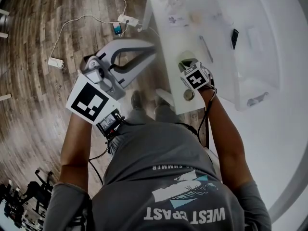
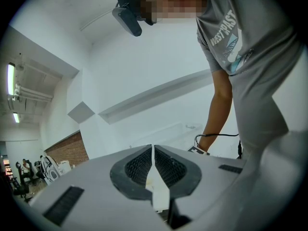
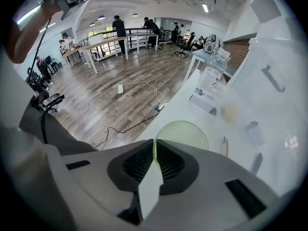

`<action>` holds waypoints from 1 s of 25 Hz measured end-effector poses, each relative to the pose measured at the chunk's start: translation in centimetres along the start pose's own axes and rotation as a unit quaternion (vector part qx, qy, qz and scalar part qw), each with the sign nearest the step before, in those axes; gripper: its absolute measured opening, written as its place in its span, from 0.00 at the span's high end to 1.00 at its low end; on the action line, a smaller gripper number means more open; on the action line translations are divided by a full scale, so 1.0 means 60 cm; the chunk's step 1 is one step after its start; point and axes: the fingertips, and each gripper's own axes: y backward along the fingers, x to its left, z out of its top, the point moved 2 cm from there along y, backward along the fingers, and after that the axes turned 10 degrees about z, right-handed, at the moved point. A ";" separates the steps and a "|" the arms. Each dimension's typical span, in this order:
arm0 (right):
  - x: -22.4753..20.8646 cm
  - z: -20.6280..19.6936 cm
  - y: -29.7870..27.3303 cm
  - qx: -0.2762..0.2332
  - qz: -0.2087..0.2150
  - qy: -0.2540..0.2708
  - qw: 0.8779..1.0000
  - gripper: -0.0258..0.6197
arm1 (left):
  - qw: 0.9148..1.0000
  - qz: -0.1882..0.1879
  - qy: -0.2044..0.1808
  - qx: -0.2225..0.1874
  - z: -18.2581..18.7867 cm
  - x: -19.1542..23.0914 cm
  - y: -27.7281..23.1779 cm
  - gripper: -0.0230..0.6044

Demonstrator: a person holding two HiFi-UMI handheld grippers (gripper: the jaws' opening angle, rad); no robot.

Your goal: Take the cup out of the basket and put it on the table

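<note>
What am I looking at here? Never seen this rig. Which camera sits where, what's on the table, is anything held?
There is no robot. A person holds a grey hand-held gripper in each hand. The head view looks down from the person's head onto the white table and the wooden floor. The other two views ride on the grippers and look along their tongs. The left gripper is shut on nothing and sits over the floor by the table's edge. The right gripper is shut, seemingly on the rim of a pale green dotted plastic cup, over the table near a clear plastic bin.
</note>
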 end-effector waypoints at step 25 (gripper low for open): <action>0.016 0.126 0.238 -0.209 -0.119 0.024 0.970 0.92 | 1.000 -0.013 -0.006 -0.020 0.028 -0.008 0.007 0.95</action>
